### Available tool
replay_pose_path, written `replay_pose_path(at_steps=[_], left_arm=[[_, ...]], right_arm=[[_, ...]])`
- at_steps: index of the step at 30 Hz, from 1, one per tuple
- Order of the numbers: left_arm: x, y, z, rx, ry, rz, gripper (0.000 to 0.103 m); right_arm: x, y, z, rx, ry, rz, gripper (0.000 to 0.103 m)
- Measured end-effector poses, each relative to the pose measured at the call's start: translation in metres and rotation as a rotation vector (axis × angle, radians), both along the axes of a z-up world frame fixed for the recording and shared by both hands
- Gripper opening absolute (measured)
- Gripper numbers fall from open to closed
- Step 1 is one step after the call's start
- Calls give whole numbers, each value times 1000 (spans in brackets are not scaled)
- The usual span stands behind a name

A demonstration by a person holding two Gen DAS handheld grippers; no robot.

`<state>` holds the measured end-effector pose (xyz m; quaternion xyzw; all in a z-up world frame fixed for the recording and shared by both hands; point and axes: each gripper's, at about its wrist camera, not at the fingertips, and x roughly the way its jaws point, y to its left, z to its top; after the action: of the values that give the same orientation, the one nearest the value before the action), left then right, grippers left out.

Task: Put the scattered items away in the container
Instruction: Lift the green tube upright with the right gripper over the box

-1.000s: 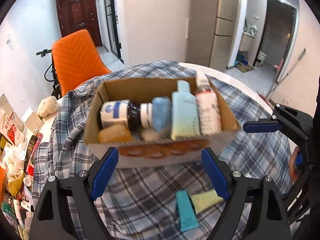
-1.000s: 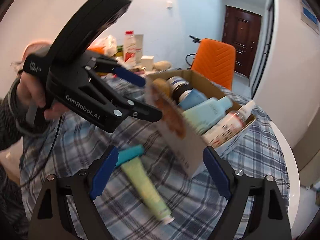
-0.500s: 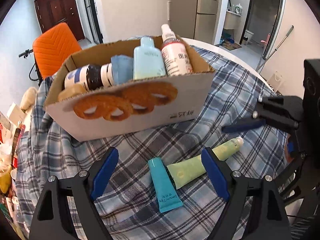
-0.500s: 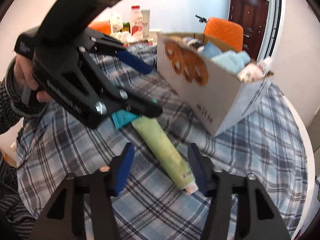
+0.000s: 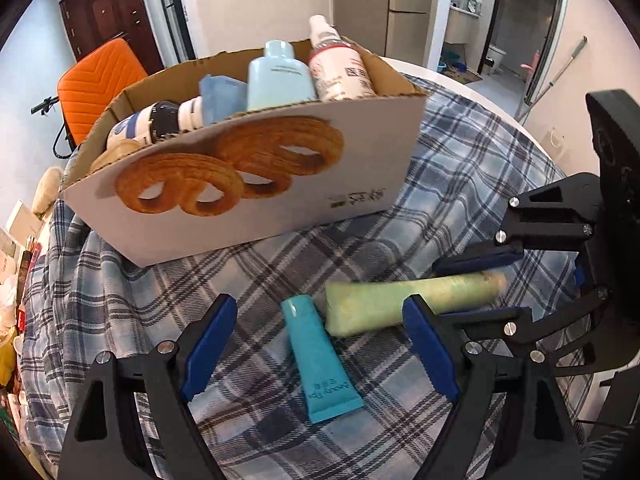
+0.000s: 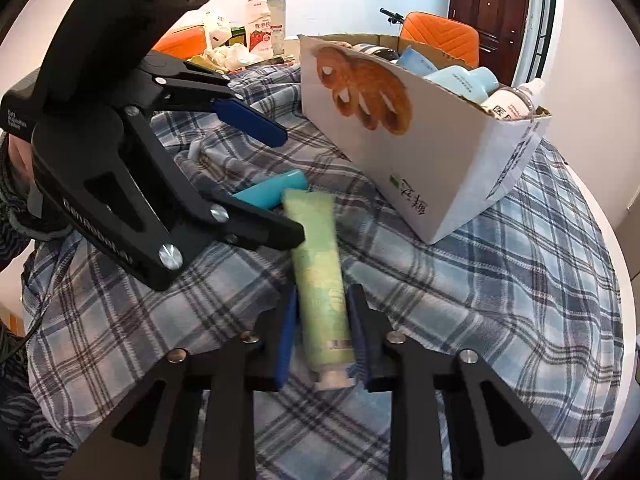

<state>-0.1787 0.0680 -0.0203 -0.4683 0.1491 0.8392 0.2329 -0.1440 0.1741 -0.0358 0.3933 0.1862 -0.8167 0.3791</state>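
Two tubes left on the plaid cloth, box already half full.

R gripper (image 6: pixel 322 332), low centre of its view, jaws closing round the green tube (image 6: pixel 320 280) near the cap end; pads look to touch it. L gripper (image 5: pixel 320 344) wide, over the teal tube (image 5: pixel 320 360), not touching. Box (image 5: pixel 360 168) sits upper centre. Tubes prob. light, soft, slick: take mid-body, squeeze gently.
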Motion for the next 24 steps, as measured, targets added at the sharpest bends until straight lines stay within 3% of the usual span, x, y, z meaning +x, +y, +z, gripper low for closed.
replay_pose_path(at_steps=[4, 6, 10, 11, 13, 15, 24], left_arm=[[5, 5, 1, 2, 2, -21, 86], [6, 7, 2, 3, 1, -25, 79], [8, 8, 6, 8, 3, -27, 75], [9, 8, 8, 14, 4, -25, 73], [9, 6, 11, 24, -2, -22, 58], [8, 4, 13, 41, -19, -23, 54], [3, -7, 42, 81, 24, 8, 54]], right_arm=[[3, -1, 4, -11, -14, -29, 22], [5, -2, 7, -6, -4, -31, 22], [4, -4, 11, -4, 12, -41, 22], [5, -4, 12, -5, 15, -42, 22], [5, -3, 15, -10, 26, -48, 22], [5, -2, 20, -15, 37, -52, 22], [3, 1, 66, -74, 166, -76, 22]])
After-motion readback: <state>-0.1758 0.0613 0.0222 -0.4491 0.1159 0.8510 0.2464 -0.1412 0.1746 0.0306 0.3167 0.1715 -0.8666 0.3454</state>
